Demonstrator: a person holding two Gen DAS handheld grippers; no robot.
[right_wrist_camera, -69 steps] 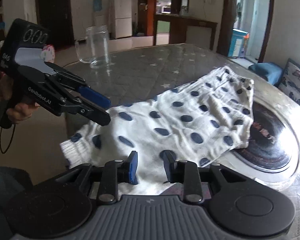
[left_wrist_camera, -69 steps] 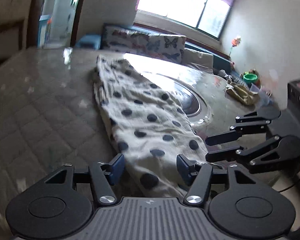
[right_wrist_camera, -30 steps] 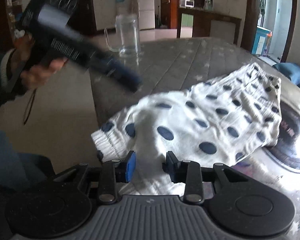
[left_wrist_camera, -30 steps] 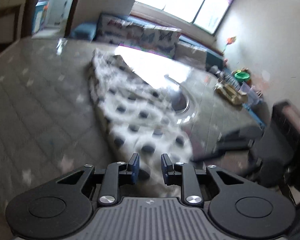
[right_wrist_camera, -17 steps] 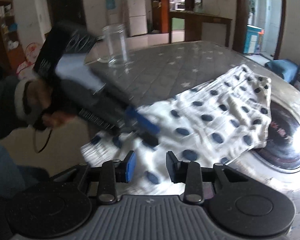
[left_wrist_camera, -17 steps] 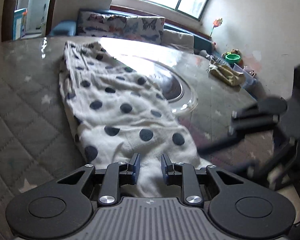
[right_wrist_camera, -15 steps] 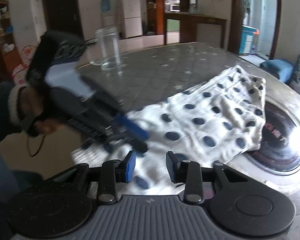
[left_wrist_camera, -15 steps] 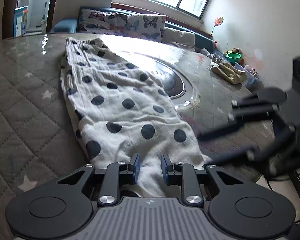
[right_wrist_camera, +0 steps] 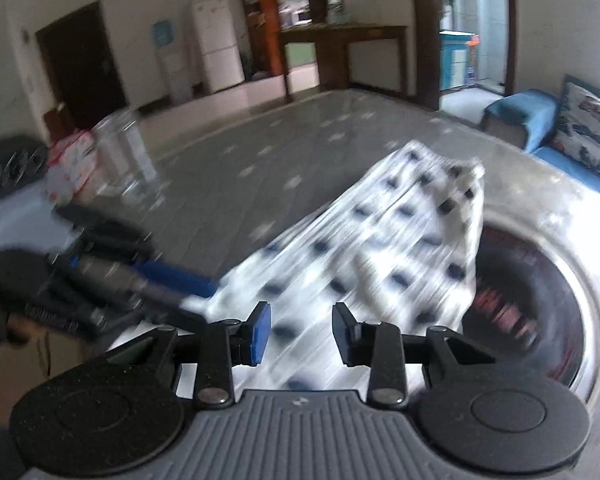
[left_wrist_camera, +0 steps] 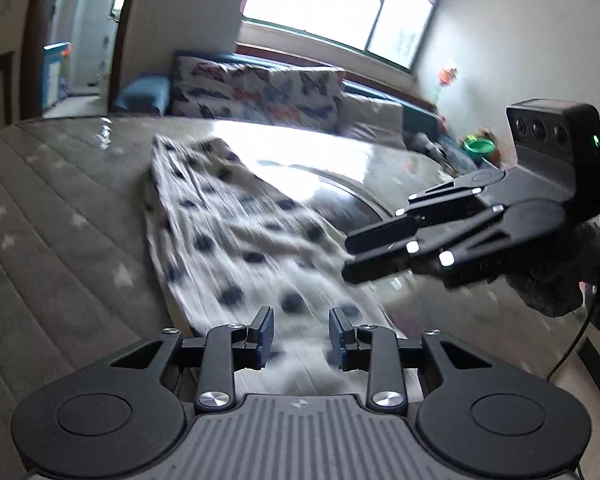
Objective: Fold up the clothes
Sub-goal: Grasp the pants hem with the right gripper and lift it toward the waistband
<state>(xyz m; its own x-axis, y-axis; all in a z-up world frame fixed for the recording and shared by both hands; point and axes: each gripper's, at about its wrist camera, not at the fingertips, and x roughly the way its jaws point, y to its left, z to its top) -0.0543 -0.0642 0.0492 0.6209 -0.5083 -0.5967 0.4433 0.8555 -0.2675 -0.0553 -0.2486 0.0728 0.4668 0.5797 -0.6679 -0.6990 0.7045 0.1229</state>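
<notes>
Garment: we saw a white polka-dot cloth [left_wrist_camera: 236, 240] stretched lengthways over the table [left_wrist_camera: 60, 216], its near end running in between our tool fingers, its far end bunched toward the sofa side; motion blur smeared the dots.
Same garment, right view: the cloth [right_wrist_camera: 380, 248] ran from near centre up to the far right, its right edge draped over a dark round inset [right_wrist_camera: 540, 300] in the tabletop.
Left gripper: in its own view we found the left gripper [left_wrist_camera: 301, 331] with a clear gap between its blue pads and cloth showing in that gap; we could not tell whether the pads touched the fabric. In the right view the left gripper [right_wrist_camera: 204, 292] came in from the left, blurred, its tip at the near-left corner of the cloth.
Right gripper: the right gripper [right_wrist_camera: 301, 330] also stood parted, with cloth visible between the fingers. In the left view we saw the right gripper [left_wrist_camera: 350, 258] reaching in from the right, its two fingers close together, tips at the cloth's right edge.
Table surface: quilted grey with pale stars.
Background: a glass jar [right_wrist_camera: 126, 156] stood far left on the table, blurred; a butterfly-print cushion [left_wrist_camera: 260, 94] lay beyond the far edge.
</notes>
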